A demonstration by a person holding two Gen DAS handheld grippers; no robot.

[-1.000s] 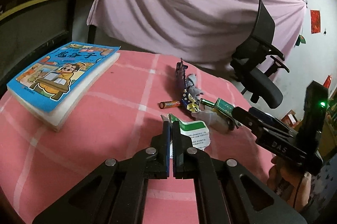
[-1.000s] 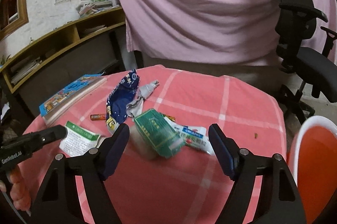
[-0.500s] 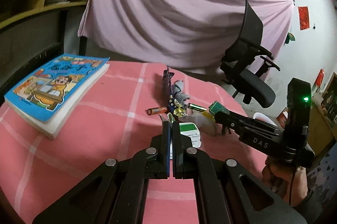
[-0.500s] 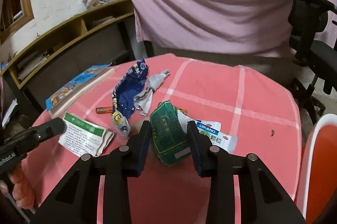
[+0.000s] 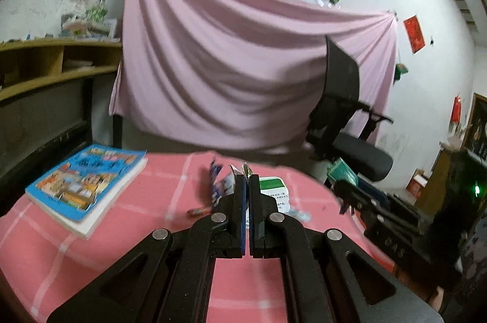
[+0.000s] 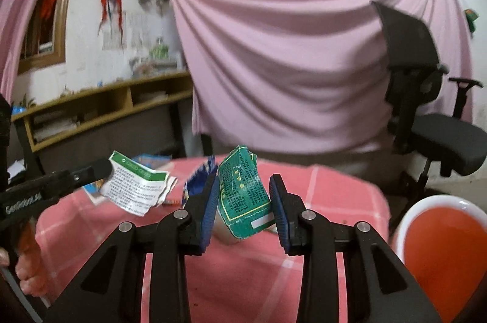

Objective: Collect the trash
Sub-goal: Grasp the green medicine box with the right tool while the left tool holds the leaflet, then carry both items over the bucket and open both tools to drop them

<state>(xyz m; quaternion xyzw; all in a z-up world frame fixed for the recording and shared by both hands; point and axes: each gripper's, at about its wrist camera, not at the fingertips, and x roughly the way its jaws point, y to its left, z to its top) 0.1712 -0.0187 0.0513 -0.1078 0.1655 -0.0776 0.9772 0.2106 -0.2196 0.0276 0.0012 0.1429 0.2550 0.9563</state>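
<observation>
My right gripper (image 6: pixel 243 181) is shut on a crumpled green packet (image 6: pixel 240 198) and holds it up above the pink checked table (image 6: pixel 258 277). My left gripper (image 5: pixel 247 178) is shut on a white leaflet with a green band (image 5: pixel 274 190), also off the cloth. From the right wrist view the leaflet (image 6: pixel 137 189) hangs from the left gripper (image 6: pixel 102 168). In the left wrist view the right gripper (image 5: pixel 342 186) carries the green packet (image 5: pixel 341 171) at the table's right edge. A blue snack wrapper (image 6: pixel 196 186) and a small battery (image 5: pixel 197 212) lie on the cloth.
A thick blue book (image 5: pixel 85 186) lies on the left of the table. An orange bin with a white rim (image 6: pixel 441 247) stands low at the right, beside the table. A black office chair (image 6: pixel 426 98) and a pink curtain stand behind; wooden shelves run along the left wall.
The right jaws closed on the green packet and lifted it off the cloth. The left gripper rose with the leaflet. Both views now tilt up toward the wall.
</observation>
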